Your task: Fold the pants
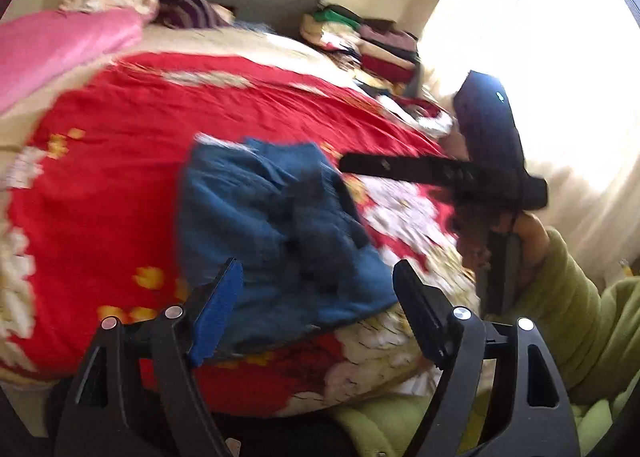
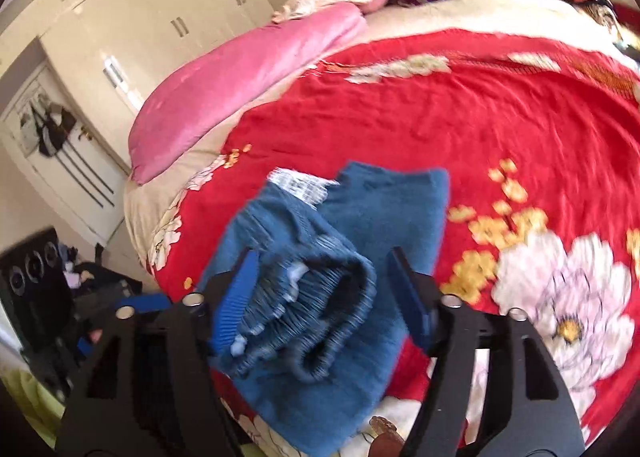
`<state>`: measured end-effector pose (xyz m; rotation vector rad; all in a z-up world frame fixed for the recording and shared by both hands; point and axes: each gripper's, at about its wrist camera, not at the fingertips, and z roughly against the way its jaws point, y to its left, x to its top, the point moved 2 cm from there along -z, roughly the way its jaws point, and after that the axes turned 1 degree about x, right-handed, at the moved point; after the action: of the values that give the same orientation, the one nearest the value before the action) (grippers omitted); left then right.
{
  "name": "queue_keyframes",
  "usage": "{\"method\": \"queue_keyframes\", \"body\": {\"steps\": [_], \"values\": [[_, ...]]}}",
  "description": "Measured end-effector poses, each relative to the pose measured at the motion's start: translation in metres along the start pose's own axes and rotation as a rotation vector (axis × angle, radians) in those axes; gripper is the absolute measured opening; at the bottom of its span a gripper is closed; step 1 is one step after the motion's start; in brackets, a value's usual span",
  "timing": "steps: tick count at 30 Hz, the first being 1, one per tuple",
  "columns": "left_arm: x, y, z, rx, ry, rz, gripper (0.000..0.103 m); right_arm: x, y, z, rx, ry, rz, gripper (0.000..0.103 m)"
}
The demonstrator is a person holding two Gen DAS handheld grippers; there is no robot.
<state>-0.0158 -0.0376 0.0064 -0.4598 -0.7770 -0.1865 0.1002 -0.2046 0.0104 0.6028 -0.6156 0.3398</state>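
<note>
Blue pants (image 1: 272, 225) lie folded into a thick bundle on the red flowered bedspread (image 1: 112, 193), near the bed's front edge. My left gripper (image 1: 318, 285) is open, and the bundle's near edge shows between its fingers without the pads pressing on it. In the right wrist view the gathered elastic waistband (image 2: 320, 305) of the pants (image 2: 384, 209) bulges up between my right gripper's (image 2: 322, 281) jaws. The jaws are open; the left pad is beside the fabric and the right one stands apart from it. A white label (image 2: 300, 183) shows at the bundle's far end.
A pink pillow (image 2: 248, 77) lies along the bed's left side. Stacked folded clothes (image 1: 376, 45) sit at the far right corner. A hand in a green sleeve (image 1: 568, 297) is right of the pants. A white wardrobe (image 2: 132, 17) and floor clutter (image 2: 48, 277) stand left of the bed.
</note>
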Motion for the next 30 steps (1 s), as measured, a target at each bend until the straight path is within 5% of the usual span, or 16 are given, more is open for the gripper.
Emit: {"method": "queue_keyframes", "body": {"steps": [5, 8, 12, 16, 21, 23, 25, 28, 30], "values": [[0.001, 0.023, 0.009, 0.081, -0.005, 0.06, 0.076, 0.0, 0.001, -0.036, -0.166, 0.07, 0.073, 0.064], [0.001, 0.03, 0.009, 0.104, -0.005, 0.072, 0.076, -0.009, -0.012, -0.041, -0.186, 0.096, 0.044, 0.064], [0.004, 0.036, 0.008, 0.121, -0.012, 0.093, 0.077, -0.01, -0.009, -0.015, -0.129, 0.019, 0.049, 0.066], [0.008, 0.045, 0.012, 0.155, -0.013, 0.111, 0.089, -0.014, 0.022, 0.025, -0.058, -0.073, 0.185, 0.07], [0.028, 0.064, 0.004, 0.207, -0.006, 0.143, 0.089, -0.048, 0.072, 0.046, 0.047, -0.059, 0.4, 0.07], [0.037, 0.068, -0.004, 0.214, 0.013, 0.14, 0.084, -0.062, 0.089, 0.043, 0.121, -0.028, 0.459, 0.07], [0.044, 0.066, -0.013, 0.212, 0.034, 0.123, 0.058, -0.076, 0.108, 0.034, 0.144, 0.006, 0.541, 0.063], [0.054, 0.058, -0.033, 0.184, 0.077, 0.095, 0.035, -0.087, 0.125, 0.014, 0.117, 0.055, 0.639, 0.049], [0.058, 0.051, -0.045, 0.175, 0.096, 0.07, 0.034, -0.089, 0.134, 0.001, 0.098, 0.072, 0.707, 0.044]]}}
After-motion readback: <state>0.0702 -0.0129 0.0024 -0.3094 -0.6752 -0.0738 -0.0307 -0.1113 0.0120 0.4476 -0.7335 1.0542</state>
